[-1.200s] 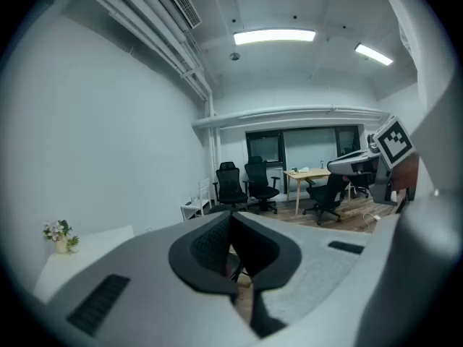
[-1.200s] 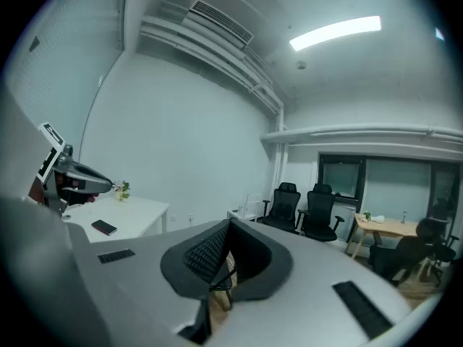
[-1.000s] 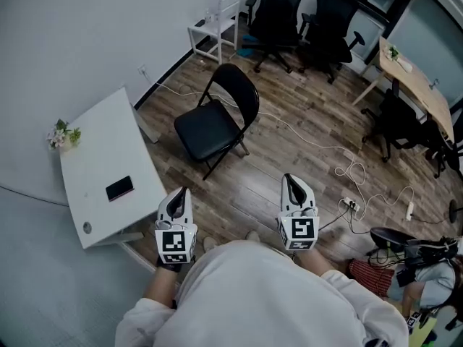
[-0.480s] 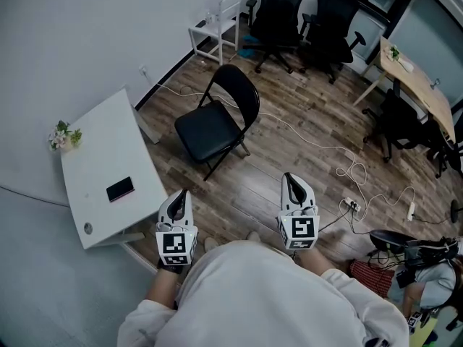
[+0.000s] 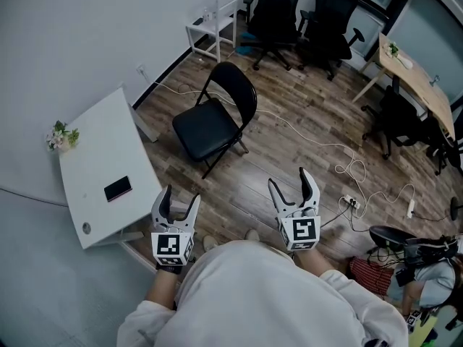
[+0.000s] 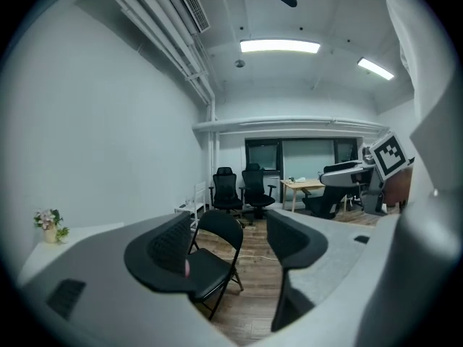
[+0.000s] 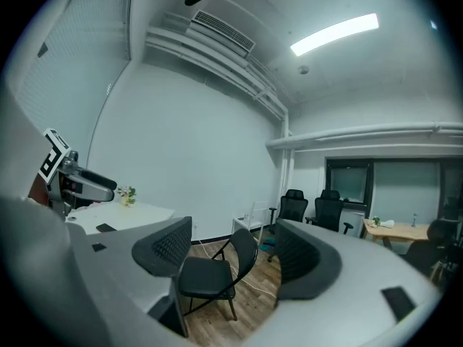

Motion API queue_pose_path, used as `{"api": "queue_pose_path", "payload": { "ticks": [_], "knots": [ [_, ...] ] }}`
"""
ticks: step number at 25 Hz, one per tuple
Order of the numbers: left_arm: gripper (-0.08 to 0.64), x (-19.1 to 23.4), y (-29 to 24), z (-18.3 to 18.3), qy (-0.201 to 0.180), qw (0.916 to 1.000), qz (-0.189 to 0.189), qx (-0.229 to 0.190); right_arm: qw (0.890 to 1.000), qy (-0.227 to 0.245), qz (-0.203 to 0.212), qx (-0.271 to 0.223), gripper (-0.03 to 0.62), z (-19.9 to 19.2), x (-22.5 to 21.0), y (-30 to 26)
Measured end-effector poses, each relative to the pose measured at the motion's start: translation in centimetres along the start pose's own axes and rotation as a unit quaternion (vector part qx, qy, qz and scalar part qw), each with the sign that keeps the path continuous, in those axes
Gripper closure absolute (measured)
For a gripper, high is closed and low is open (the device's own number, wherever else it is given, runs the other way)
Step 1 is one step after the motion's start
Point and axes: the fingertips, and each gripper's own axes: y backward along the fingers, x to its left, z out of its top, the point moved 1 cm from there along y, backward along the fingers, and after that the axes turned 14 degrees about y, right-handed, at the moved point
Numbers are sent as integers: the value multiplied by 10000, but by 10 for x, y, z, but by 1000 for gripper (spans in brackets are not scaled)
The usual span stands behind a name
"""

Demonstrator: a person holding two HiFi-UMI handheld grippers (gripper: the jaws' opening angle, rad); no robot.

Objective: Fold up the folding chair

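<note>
Left gripper (image 5: 181,196): jaws just been opening, now spread apart, nothing between the pads; held at near left, just beside the near corner of the white table (image 5: 101,147).
Right gripper (image 5: 291,181): jaws just been opening, now spread wide, empty; held at near right over bare wooden floor (image 5: 289,150).
Folding chair (image 5: 213,125): unfolded, standing upright on the floor, farther out than both grippers and well apart from them, more in line with the left one.
Gripper views: chair seen through the gap between each pair of jaws, at a distance, untouched.
Table top: dark phone (image 5: 119,189) and small flowers (image 5: 63,134).
Far end: 2 black office chairs (image 5: 278,13).
</note>
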Motion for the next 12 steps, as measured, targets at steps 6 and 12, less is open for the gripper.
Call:
{"api": "queue_pose_path", "payload": {
  "ticks": [6, 12],
  "knots": [
    [201, 6, -5, -2, 19, 9999, 107, 48, 9999, 67, -36, -110, 216, 0, -4, 0],
    [201, -9, -21, -5, 25, 9994, 324, 106, 9999, 40, 60, -106, 218, -17, -29, 2]
  ]
}}
